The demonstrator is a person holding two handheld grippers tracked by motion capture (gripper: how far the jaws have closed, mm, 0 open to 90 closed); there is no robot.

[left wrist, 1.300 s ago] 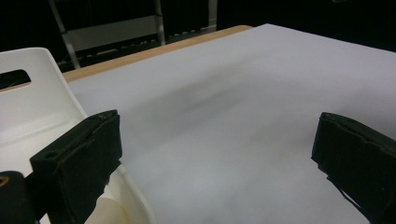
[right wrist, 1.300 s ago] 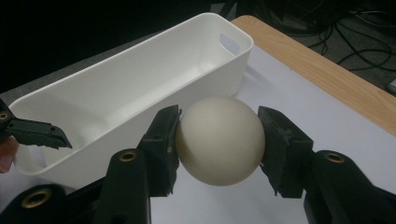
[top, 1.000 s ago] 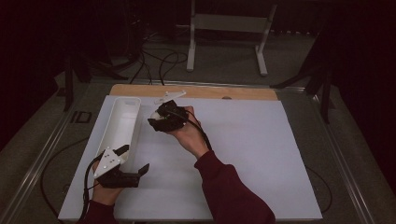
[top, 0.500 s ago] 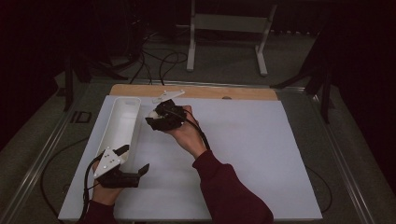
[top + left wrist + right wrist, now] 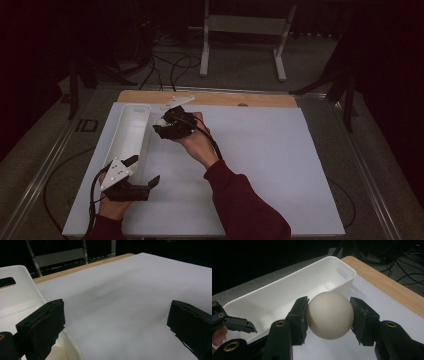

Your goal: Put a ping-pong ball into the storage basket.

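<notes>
One cream ball [image 5: 329,315], at the centre of the right gripper view. One long white bin [image 5: 129,134], left of centre in the high view. Two handheld grippers: the left gripper [image 5: 142,172] lower left, the right gripper [image 5: 159,125] at centre. One white sheet [image 5: 260,165] covers the table; dim light may hide smaller items.

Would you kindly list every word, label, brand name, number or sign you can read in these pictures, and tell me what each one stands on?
None: no readable text in any view.
The ball in the right gripper, the white bin, the white sheet and the left gripper all look plain, with no letters or numbers.
</notes>
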